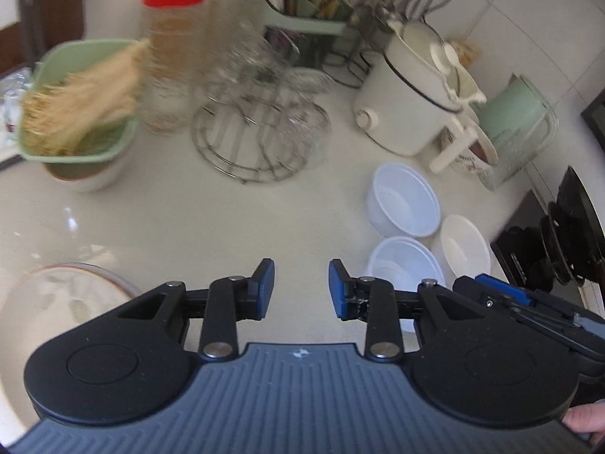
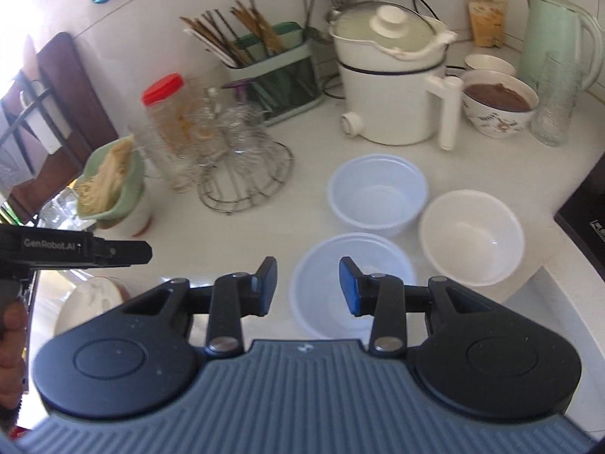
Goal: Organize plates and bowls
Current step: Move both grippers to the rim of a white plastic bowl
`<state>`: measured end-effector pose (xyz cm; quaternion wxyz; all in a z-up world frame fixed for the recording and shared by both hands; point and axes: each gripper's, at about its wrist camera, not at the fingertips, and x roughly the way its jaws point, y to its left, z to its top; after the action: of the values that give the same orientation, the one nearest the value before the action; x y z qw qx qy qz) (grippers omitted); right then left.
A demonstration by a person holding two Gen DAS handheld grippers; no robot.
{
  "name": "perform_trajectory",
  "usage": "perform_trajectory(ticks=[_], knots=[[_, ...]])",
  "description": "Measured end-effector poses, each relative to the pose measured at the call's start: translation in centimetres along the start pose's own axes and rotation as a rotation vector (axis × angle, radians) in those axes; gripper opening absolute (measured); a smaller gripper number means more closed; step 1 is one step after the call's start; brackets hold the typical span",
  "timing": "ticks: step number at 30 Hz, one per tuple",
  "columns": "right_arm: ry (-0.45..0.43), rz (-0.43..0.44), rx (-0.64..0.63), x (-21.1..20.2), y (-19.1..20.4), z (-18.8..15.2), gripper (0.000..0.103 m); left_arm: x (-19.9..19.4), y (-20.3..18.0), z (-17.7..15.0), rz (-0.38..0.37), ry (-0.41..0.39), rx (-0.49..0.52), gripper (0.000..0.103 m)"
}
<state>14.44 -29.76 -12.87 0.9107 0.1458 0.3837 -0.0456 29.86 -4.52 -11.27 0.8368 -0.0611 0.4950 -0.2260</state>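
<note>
Left gripper (image 1: 301, 288): its jaws are apart, and nothing is between them. Only bare white counter (image 1: 211, 219) shows in the gap.
Right gripper (image 2: 308, 285): its jaws are apart too, and they grip nothing. They hang over the near bowl without touching it.
Near bowl (image 2: 325, 265): a pale, see-through plastic bowl, right under and just past the right jaws. In the left view it sits just to the right of the left jaws.
Far bowl (image 2: 378, 193): a second pale plastic bowl, farther out past the right jaws, just beside the near bowl.
White bowl (image 2: 472, 236): off to the right of the right jaws, next to the other two bowls.
Plate (image 1: 56, 302): a white plate with a faint pattern, low and to the left of the left jaws, partly cut off by the gripper body.
Cooker (image 2: 393, 90): a white pot with a lid, well beyond the bowls.
Wire rack (image 2: 245, 174): holds clear glasses, far ahead and to the left of the right jaws; blurry.
Jar (image 1: 174, 53): red lid, far ahead on the left.
Green basket (image 1: 79, 102): holds dry noodles, far left.
</note>
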Motion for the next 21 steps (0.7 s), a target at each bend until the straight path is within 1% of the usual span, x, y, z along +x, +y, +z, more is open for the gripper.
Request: perform_trajectory(ticks=[1,2,4,7,8,10,14,16,17,21], knots=[[0.002,0.003,-0.003,0.1,-0.6,0.0,0.04,0.5,-0.4,-0.1,-0.001,0.004,0.001,0.043],[0.007,0.0,-0.002,0.2,-1.2,-0.1,0.04,1.2,-0.9,-0.3,0.005,0.015,-0.001,0.044],[0.018,-0.001,0.009,0.6,-2.3,-0.1,0.04,2.1,-1.9,-0.7,0.01,0.035,-0.005,0.044],[0.028,0.004,0.02,1.0,-3.6,-0.1,0.04,3.4,-3.0,-1.1,-0.022,0.072,-0.018,0.044],[0.028,0.005,0.02,1.0,-3.9,-0.2,0.04,3.8,-3.3,-1.2,-0.021,0.081,-0.018,0.044],[0.026,-0.001,0.022,1.2,-4.3,-0.2,0.04,4.5,-3.8,-1.3,-0.021,0.098,-0.005,0.044],[0.034,-0.027,0.068,1.8,-5.5,-0.3,0.04,5.9,-4.9,-1.2,-0.041,0.125,0.016,0.044],[0.039,-0.036,0.083,2.1,-6.1,-0.4,0.04,6.7,-4.9,-1.1,-0.075,0.143,-0.015,0.044],[0.044,-0.035,0.089,2.3,-6.4,-0.5,0.04,7.1,-5.0,-1.0,-0.078,0.153,-0.029,0.044],[0.078,-0.033,0.129,3.7,-7.7,-1.2,0.04,8.3,-5.9,-0.9,-0.064,0.164,-0.024,0.044]])
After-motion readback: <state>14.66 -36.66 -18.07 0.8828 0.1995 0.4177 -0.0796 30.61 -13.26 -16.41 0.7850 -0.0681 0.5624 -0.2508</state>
